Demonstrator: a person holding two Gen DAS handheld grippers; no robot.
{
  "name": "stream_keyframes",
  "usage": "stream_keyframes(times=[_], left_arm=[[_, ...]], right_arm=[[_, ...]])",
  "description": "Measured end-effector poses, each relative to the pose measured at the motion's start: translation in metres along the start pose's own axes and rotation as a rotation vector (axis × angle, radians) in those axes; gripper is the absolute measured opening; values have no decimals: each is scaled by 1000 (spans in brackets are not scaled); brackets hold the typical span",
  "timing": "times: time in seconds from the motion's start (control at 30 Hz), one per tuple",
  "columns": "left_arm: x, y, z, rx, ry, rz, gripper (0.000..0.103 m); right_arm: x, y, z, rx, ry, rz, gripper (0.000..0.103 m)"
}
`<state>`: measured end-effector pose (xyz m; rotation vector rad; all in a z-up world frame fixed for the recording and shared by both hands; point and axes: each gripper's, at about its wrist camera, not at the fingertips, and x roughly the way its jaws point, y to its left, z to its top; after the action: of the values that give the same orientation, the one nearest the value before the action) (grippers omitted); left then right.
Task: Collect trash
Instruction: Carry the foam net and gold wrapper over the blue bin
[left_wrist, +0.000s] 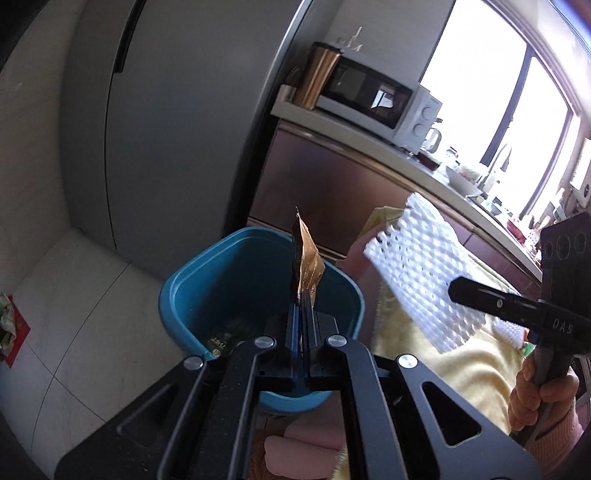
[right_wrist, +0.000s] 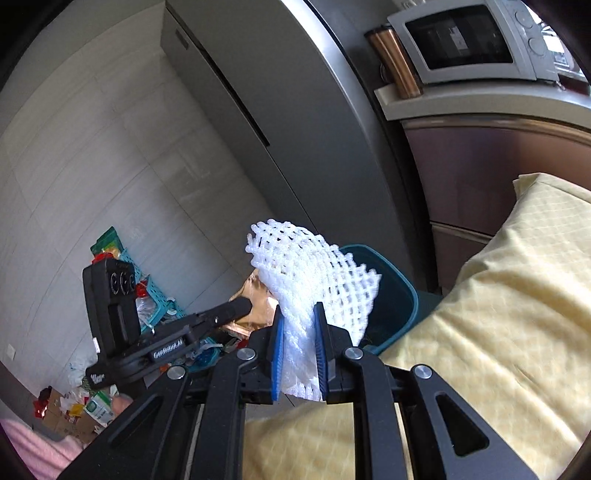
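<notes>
My left gripper (left_wrist: 301, 299) is shut on a gold-brown foil wrapper (left_wrist: 306, 258), which stands upright above the open teal trash bin (left_wrist: 184, 295). A green packet (left_wrist: 221, 341) lies in the bin's bottom. My right gripper (right_wrist: 300, 314) is shut on a white foam fruit net (right_wrist: 314, 273), held just in front of the bin (right_wrist: 399, 291). In the left wrist view the net (left_wrist: 417, 266) hangs right of the bin, with the right gripper (left_wrist: 452, 290) on it and a hand (left_wrist: 543, 391) below. In the right wrist view the left gripper (right_wrist: 242, 304) holds the gold wrapper (right_wrist: 258, 295).
A grey refrigerator (left_wrist: 166, 129) stands behind the bin. A yellow tablecloth (right_wrist: 498, 314) covers the table at right. A microwave (left_wrist: 373, 96) sits on the counter. A teal basket (right_wrist: 155, 299) and scattered packaging (right_wrist: 85, 406) lie on the floor at left.
</notes>
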<state>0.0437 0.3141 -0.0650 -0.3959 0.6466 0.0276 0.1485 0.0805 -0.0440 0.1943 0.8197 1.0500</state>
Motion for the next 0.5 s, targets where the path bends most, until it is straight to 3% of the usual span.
stream_keyframes(times=[0.5], left_arm=[[44,20,-11,-43,76,63,2]], right_arm=[[75,-15,16,44,162,-92,15]])
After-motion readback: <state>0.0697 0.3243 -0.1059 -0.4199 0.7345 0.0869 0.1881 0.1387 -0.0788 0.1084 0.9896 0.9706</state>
